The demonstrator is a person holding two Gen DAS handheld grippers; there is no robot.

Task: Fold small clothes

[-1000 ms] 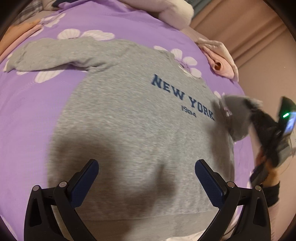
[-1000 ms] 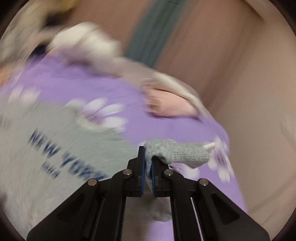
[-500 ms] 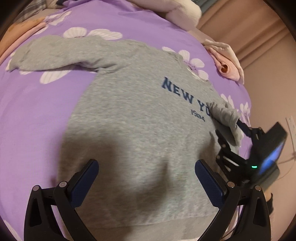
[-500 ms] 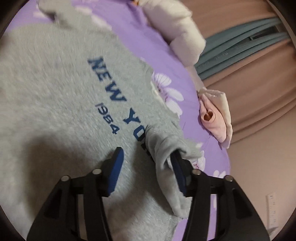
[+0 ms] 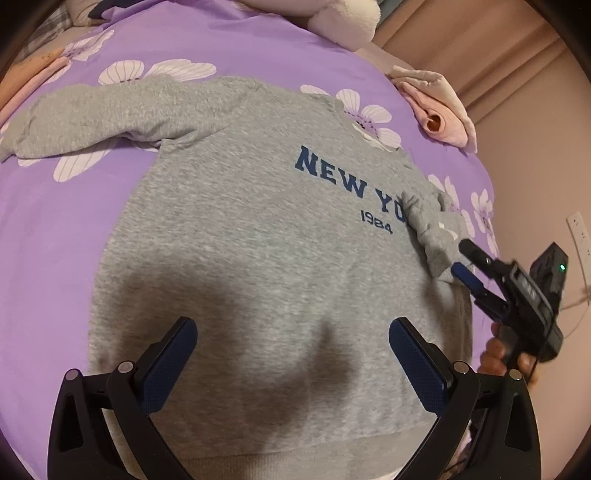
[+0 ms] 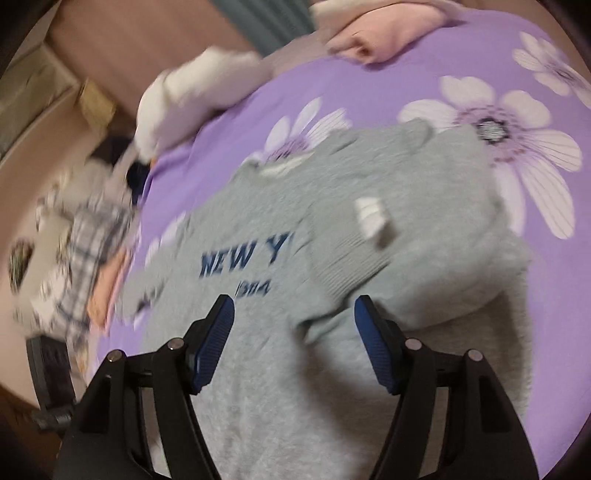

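Sweatshirt (image 5: 251, 236) in grey, with NEW YORK 1984 printed in blue, lies front-up and spread flat across the middle of the purple flowered bedspread (image 5: 66, 229). One sleeve (image 5: 92, 118) stretches out flat toward the bed's left edge; the other sleeve (image 5: 432, 229) is folded in over the chest, covering the end of the lettering, its ribbed cuff lying on the body of the garment. The right gripper (image 5: 466, 263) sits just beside that cuff at the bed's right edge with its jaws parted and nothing between them, the cloth let go. The left gripper (image 5: 291, 354) hovers over the hem with its blue pads (image 5: 168, 365) spread wide, released, holding nothing. A pink folded garment (image 5: 439, 118) rests near the far right corner of the bed, and a pale plush pillow (image 5: 347, 18) lies along the far edge. In the right wrist view a plaid cloth (image 6: 85, 251) shows blurred at the far left side
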